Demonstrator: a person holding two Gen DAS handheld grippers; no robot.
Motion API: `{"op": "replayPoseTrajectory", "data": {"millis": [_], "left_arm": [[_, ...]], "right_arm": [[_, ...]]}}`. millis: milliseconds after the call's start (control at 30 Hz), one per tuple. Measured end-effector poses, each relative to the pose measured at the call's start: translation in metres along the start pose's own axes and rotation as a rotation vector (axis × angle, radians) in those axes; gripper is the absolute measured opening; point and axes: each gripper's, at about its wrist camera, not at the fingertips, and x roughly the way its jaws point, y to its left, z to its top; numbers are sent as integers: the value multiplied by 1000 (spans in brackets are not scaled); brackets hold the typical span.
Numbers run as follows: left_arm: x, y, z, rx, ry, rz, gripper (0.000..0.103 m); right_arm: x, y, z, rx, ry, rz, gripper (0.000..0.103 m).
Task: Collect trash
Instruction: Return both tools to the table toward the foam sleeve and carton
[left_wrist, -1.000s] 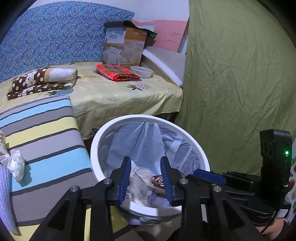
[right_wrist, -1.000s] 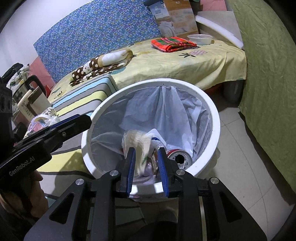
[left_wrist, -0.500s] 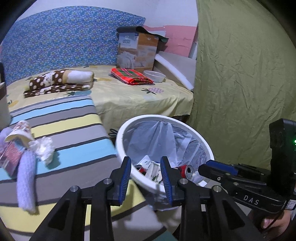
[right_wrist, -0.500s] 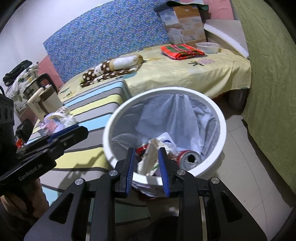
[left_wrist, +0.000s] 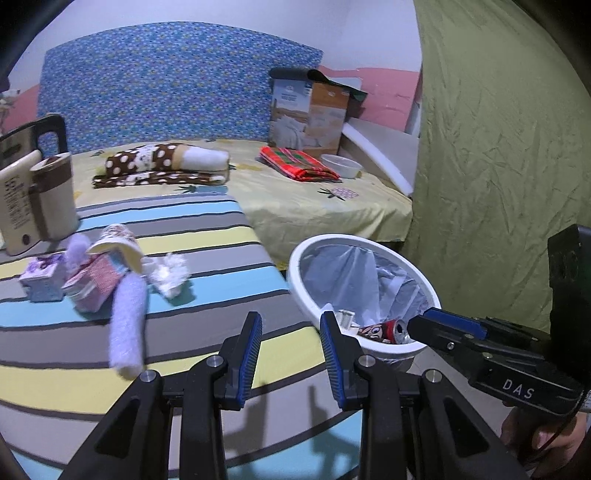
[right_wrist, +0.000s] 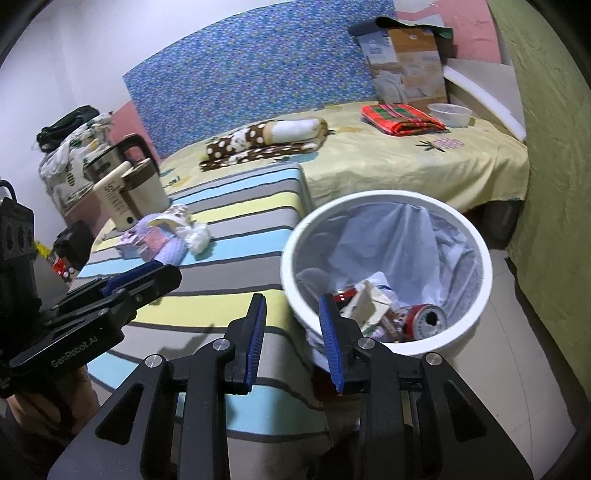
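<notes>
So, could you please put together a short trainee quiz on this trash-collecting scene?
1. True or false: the right gripper holds a piece of trash.
2. Which item lies in the white bin? A) red can B) plaid cloth C) kettle
3. Fill in: the crumpled tissue lies on the ____ mat.

Key: 1 false, its jaws stand apart with nothing between them. 2 A, the red can. 3 striped.
</notes>
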Motion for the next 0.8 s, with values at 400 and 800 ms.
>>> {"op": "replayPoseTrajectory", "data": {"millis": [400, 800], "left_arm": [[-36, 20, -15, -37, -19, 67, 33], [-58, 52, -28, -99, -27, 147, 33]], "right_arm": [[-5, 34, -2, -60, -14, 48, 32], [0, 58, -8, -96, -8, 119, 34]]}}
